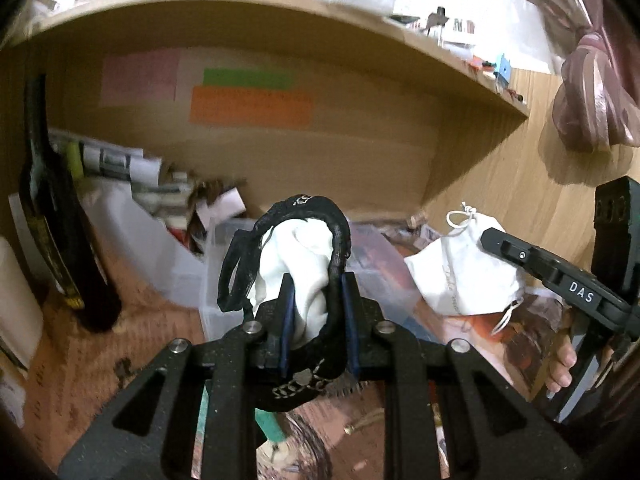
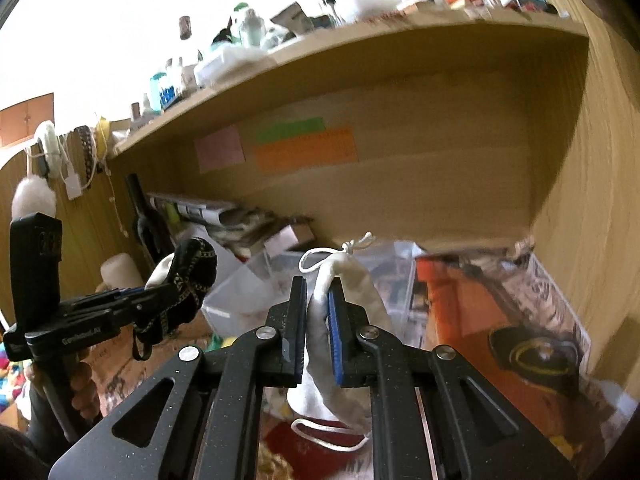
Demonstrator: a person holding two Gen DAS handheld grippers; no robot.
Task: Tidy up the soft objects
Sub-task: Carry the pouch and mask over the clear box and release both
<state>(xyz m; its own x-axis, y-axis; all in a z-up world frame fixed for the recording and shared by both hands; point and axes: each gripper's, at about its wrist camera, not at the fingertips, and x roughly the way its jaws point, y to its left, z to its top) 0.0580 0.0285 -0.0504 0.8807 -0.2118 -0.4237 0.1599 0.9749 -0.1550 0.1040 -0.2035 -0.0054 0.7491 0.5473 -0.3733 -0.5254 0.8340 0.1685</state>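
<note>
My left gripper [image 1: 317,304] is shut on a soft bundle: white cloth [image 1: 298,264] wrapped in a black patterned band [image 1: 338,248]. It also shows at the left of the right wrist view [image 2: 188,280]. My right gripper [image 2: 318,320] is shut on a white drawstring pouch [image 2: 352,280], which hangs down between the fingers. In the left wrist view the pouch [image 1: 460,272] and the right gripper [image 1: 504,252] are at the right. Both bundles are held in the air in front of a clear plastic bin [image 1: 236,256].
A wooden shelf [image 1: 280,8] crowded with small items overhangs a nook with coloured sticky notes [image 1: 248,100]. A dark bottle [image 1: 56,220] stands left. Papers and boxes [image 1: 140,184] pile up behind. Magazines [image 2: 500,320] lie right, beside a wooden side wall [image 2: 600,200].
</note>
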